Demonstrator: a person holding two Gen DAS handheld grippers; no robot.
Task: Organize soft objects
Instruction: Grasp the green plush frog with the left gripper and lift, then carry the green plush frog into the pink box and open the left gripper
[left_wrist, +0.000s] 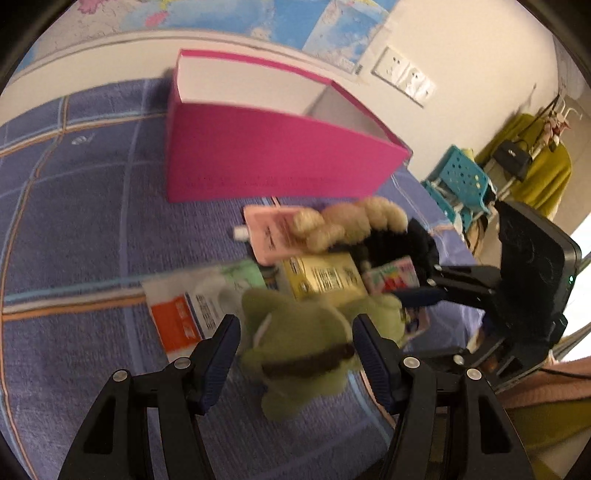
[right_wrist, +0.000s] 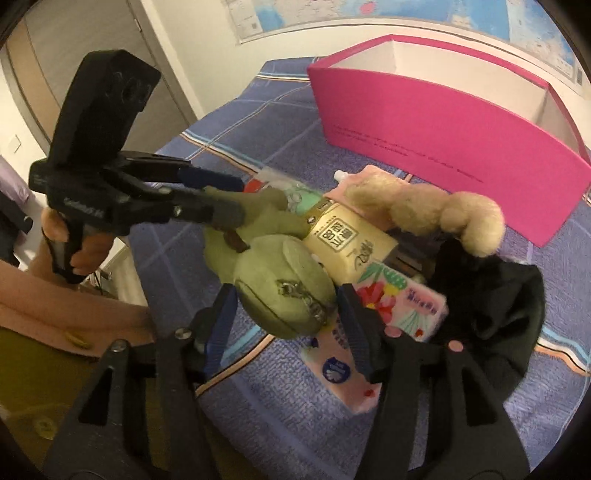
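A green plush toy (left_wrist: 295, 343) lies on the purple blanket between both grippers; it also shows in the right wrist view (right_wrist: 280, 284). My left gripper (left_wrist: 291, 354) stands open around its body, pads close to or touching it; seen from the right wrist view (right_wrist: 225, 201), its fingers straddle the toy's upper part. My right gripper (right_wrist: 284, 321) is open around the toy's round head. A beige plush (right_wrist: 436, 218) lies on black cloth (right_wrist: 487, 295). A pink box (right_wrist: 443, 125) stands open behind.
Tissue packs lie in the pile: a yellow one (right_wrist: 351, 240), a flowered one (right_wrist: 402, 306), a pink one (right_wrist: 340, 373), and an orange-white packet (left_wrist: 181, 317). A teal stool (left_wrist: 461, 181) and a clothes rack (left_wrist: 535, 162) stand beyond the bed edge.
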